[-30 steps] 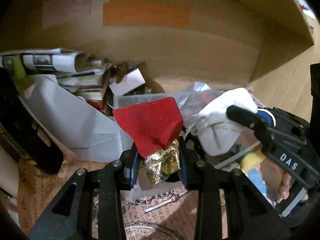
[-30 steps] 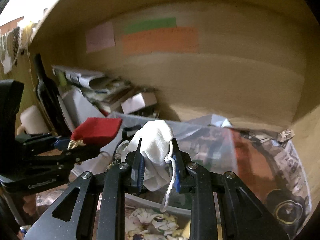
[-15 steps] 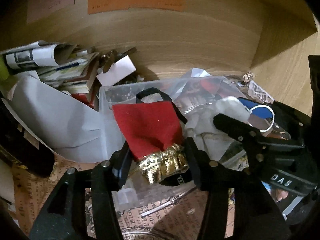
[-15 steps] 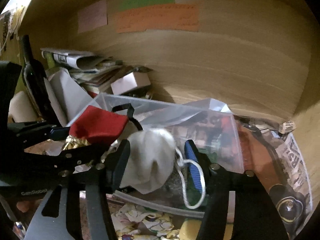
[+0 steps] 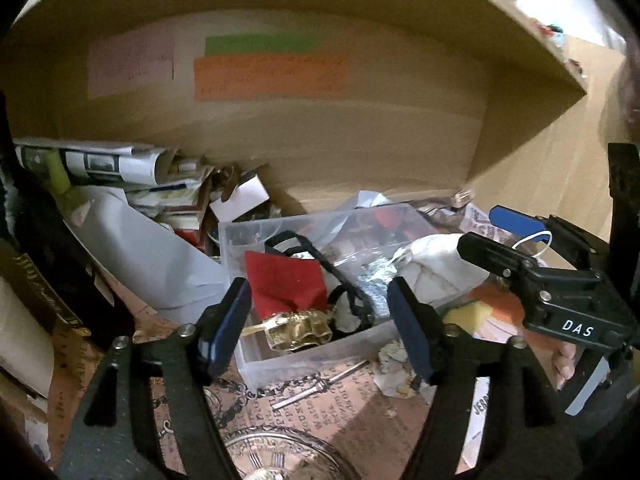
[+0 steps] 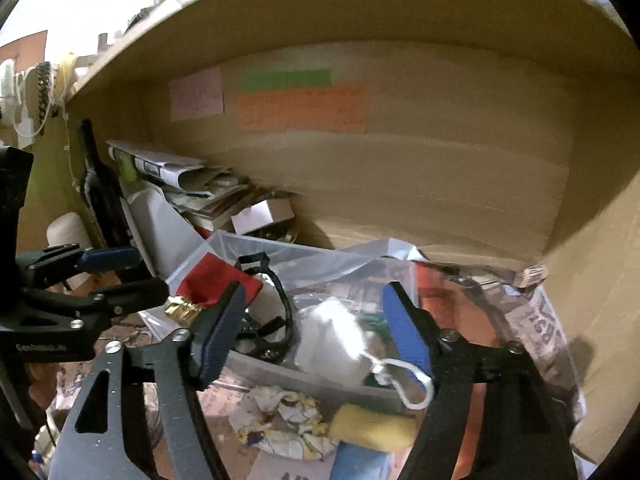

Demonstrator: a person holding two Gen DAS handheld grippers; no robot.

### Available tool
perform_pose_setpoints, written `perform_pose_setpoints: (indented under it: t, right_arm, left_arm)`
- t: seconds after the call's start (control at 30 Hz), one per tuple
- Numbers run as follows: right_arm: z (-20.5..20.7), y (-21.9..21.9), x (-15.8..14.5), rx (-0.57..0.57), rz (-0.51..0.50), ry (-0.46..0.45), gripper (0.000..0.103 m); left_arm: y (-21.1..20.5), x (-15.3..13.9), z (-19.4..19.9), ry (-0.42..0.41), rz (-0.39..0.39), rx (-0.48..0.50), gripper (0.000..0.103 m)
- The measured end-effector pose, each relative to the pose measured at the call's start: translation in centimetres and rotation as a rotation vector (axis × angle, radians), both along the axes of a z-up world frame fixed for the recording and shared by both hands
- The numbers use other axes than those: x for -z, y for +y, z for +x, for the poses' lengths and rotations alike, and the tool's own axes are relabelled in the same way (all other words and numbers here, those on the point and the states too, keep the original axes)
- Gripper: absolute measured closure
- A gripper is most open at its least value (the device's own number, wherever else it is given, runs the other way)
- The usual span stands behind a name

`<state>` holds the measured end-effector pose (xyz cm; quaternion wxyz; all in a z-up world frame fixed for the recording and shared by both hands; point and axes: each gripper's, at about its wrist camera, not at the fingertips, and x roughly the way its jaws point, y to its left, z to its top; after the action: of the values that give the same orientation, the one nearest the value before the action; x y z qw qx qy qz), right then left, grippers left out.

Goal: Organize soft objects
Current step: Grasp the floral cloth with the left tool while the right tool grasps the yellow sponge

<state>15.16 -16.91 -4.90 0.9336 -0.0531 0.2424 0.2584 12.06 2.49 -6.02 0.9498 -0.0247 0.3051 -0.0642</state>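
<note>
A red pouch with a gold neck (image 5: 286,292) lies in the clear plastic bin (image 5: 316,354). My left gripper (image 5: 320,324) is open just in front of it, jaws wide apart. A white drawstring pouch (image 6: 332,344) lies in the same bin (image 6: 320,384), its cord loop (image 6: 412,380) hanging over the rim. My right gripper (image 6: 312,332) is open around it without gripping. The red pouch also shows in the right wrist view (image 6: 212,284), the white pouch in the left wrist view (image 5: 436,268). A black strap (image 5: 320,260) lies between them.
The bin stands on a wooden shelf with a back wall (image 6: 400,168) carrying coloured notes. Papers and boxes (image 5: 132,184) pile at the left beside a dark bottle (image 6: 100,184). A crumpled printed cloth (image 6: 284,420) and a yellow sponge (image 6: 372,426) lie in front of the bin.
Both grippers opened and let go of their pouches, which now lie in the clear bin. Both grippers have drawn back a little.
</note>
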Motion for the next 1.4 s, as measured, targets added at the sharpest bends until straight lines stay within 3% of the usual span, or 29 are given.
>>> perform_pose_setpoints:
  t: [0.1, 0.57, 0.8, 0.93, 1.17, 1.4]
  right_arm:
    - [-0.1, -0.5, 0.3, 0.010, -0.003, -0.001, 0.025]
    - [3.6, 1.4, 3.1, -0.105, 0.033, 0.201, 0.025]
    - [0.9, 0.2, 4.0, -0.118, 0.003, 0.198, 0.019]
    - [0.0, -1.5, 3.7, -0.090, 0.037, 0.197, 0.013]
    - [-1.3, -3.9, 3.3, -0.078, 0.091, 0.207, 0.012]
    - [-1.2, -5.9, 5.1, 0.033, 0.042, 0.202, 0.012]
  left_arm:
    - [-0.5, -0.1, -0.7, -0.015, 0.009, 0.008, 0.022]
    - [-0.2, 3.4, -0.8, 0.087, 0.021, -0.010, 0.022]
    - [-0.6, 4.7, -0.3, 0.117, 0.028, 0.006, 0.021]
    - [-2.1, 5.3, -0.5, 0.117, 0.045, 0.038, 0.018]
    - [-4.3, 6.0, -1.0, 0.112, 0.060, 0.081, 0.018]
    - [-6.4, 8.1, 0.6, 0.193, 0.041, 0.119, 0.018]
